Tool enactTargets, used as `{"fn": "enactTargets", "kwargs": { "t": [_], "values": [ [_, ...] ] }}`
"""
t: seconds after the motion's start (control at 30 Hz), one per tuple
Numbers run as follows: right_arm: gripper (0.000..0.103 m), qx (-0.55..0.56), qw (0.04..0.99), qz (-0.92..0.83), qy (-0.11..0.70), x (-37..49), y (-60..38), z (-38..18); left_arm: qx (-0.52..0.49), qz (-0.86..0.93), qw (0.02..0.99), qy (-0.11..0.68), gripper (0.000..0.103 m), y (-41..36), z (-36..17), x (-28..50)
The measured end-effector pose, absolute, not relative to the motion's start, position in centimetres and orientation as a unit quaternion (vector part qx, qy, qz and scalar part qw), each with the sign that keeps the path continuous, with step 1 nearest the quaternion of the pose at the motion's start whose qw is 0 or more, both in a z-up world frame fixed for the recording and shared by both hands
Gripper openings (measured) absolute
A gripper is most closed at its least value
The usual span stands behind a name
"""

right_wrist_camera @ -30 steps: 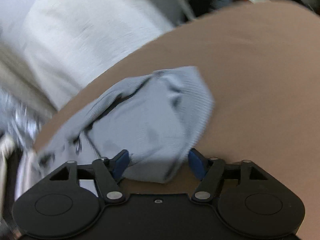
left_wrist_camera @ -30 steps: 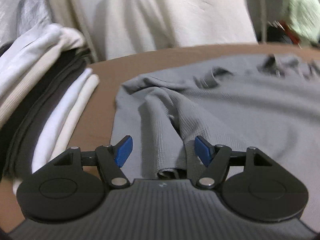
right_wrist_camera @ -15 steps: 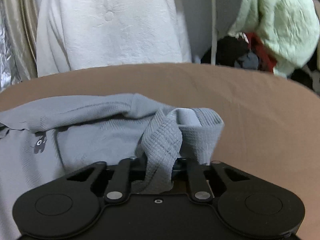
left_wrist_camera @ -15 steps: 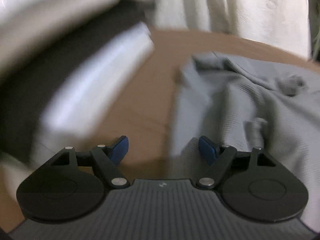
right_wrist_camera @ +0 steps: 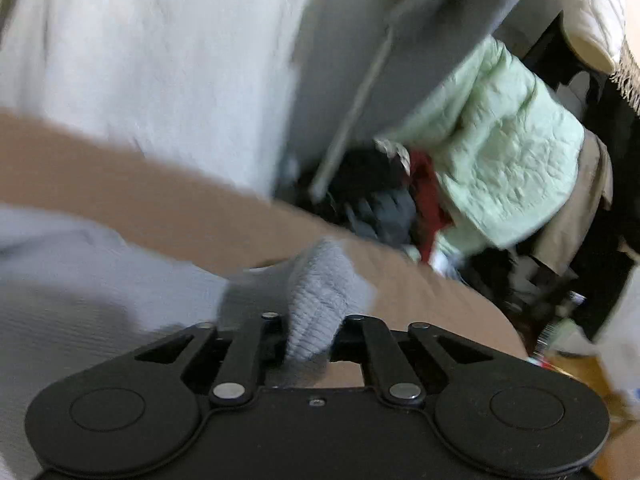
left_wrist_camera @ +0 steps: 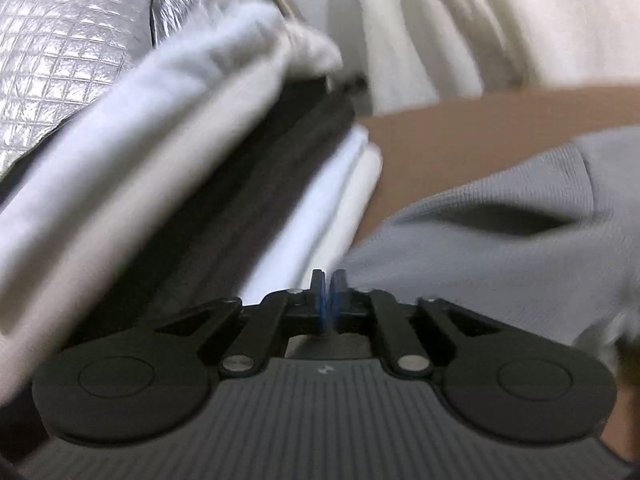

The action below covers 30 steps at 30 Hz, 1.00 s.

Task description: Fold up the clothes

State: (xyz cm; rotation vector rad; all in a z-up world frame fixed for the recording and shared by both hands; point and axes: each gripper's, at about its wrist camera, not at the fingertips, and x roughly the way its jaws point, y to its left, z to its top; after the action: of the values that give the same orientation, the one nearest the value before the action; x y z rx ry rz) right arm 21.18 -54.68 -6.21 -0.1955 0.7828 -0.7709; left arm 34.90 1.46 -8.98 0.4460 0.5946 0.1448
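Apparently each gripper has taken one end of the grey shirt [left_wrist_camera: 500,248] lying on the brown table [left_wrist_camera: 460,132]: the left gripper [left_wrist_camera: 328,296] is pressed together at its edge beside the folded pile [left_wrist_camera: 200,160], while the right gripper [right_wrist_camera: 312,332], jaws opening slightly, pinches a bunched corner for folding

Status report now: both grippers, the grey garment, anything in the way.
Left gripper shut at grey garment edge, grip unconfirmed. Right gripper clamping a bunched fold, jaws easing open. Folded stack close on the left.
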Motion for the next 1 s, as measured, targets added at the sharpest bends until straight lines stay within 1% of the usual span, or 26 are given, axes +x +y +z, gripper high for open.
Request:
{"fn": "enactTargets", "kwargs": {
  "t": [0.03,0.07,0.1,0.13,0.17,0.2,0.23,0.27,0.37,0.47,0.57,0.63,0.67,0.73,0.8,0.87,0.9,0.93,0.97,1.0],
  "values": [
    [0.037,-0.101,0.836,-0.377,0.387,21.4,-54.9,-6.7,0.224,0.080,0.923,0.303,0.008,1.5,-9.5,34.8],
    [0.040,-0.107,0.825,-0.387,0.397,21.5,-55.0,-7.0,0.223,0.087,0.920,0.312,0.008,1.4,-9.5,34.5],
    [0.042,-0.106,0.827,-0.391,0.390,21.1,-54.8,-6.5,0.212,0.085,0.921,0.315,0.009,1.7,-9.3,34.0],
    [0.043,-0.098,0.838,-0.390,0.369,20.4,-54.4,-5.6,0.188,0.065,0.930,0.309,0.014,2.4,-8.5,33.4],
    [0.046,-0.090,0.849,-0.388,0.347,19.6,-53.9,-4.7,0.155,0.026,0.941,0.299,0.027,3.0,-7.5,32.6],
    [0.053,-0.083,0.859,-0.387,0.325,18.9,-53.5,-3.8,0.121,-0.021,0.950,0.286,0.035,3.6,-6.4,31.6],
    [0.055,-0.072,0.871,-0.381,0.302,18.3,-53.1,-2.9,0.095,-0.061,0.954,0.277,0.054,3.9,-5.4,30.7],
    [0.055,-0.048,0.889,-0.361,0.279,17.8,-52.7,-2.0,0.077,-0.090,0.956,0.270,0.059,3.9,-4.6,30.1],
    [0.055,0.047,0.935,-0.239,0.257,17.7,-52.0,-0.2,0.042,-0.166,0.952,0.254,0.058,2.8,-3.2,29.9],
    [0.055,0.019,0.951,-0.125,0.281,20.1,-49.8,0.1,0.078,-0.230,0.940,0.241,0.057,-0.3,-3.3,31.2],
    [0.055,-0.120,0.940,-0.037,0.316,23.0,-45.8,-1.2,0.143,-0.333,0.902,0.235,0.057,-4.9,-4.1,33.3],
    [0.054,-0.231,0.922,0.002,0.310,23.8,-42.7,-2.9,0.184,-0.402,0.864,0.242,0.058,-7.8,-4.8,34.1],
    [0.053,-0.274,0.911,0.021,0.307,24.1,-41.5,-3.7,0.199,-0.417,0.851,0.250,0.058,-9.1,-5.1,34.7],
    [0.053,-0.316,0.894,0.051,0.313,24.7,-39.3,-5.1,0.206,-0.422,0.840,0.272,0.057,-11.1,-5.4,35.8],
    [0.053,-0.311,0.889,0.069,0.329,25.6,-39.1,-6.0,0.195,-0.431,0.829,0.298,0.057,-12.4,-5.6,37.1],
    [0.054,-0.304,0.889,0.056,0.337,26.7,-39.4,-6.8,0.191,-0.423,0.822,0.329,0.051,-13.4,-6.5,38.7],
    [0.054,-0.299,0.890,0.051,0.340,27.2,-39.6,-7.1,0.186,-0.423,0.818,0.344,0.046,-13.6,-6.9,38.8],
    [0.054,-0.286,0.893,0.053,0.344,27.6,-39.8,-7.2,0.177,-0.429,0.812,0.354,0.034,-13.6,-7.0,38.4],
    [0.053,-0.274,0.895,0.055,0.348,28.0,-40.0,-7.3,0.167,-0.443,0.802,0.363,0.016,-13.6,-7.2,38.6],
    [0.041,-0.259,0.898,0.060,0.351,28.4,-40.2,-7.4,0.160,-0.459,0.792,0.370,0.006,-13.5,-7.2,38.5]
  ]
}}
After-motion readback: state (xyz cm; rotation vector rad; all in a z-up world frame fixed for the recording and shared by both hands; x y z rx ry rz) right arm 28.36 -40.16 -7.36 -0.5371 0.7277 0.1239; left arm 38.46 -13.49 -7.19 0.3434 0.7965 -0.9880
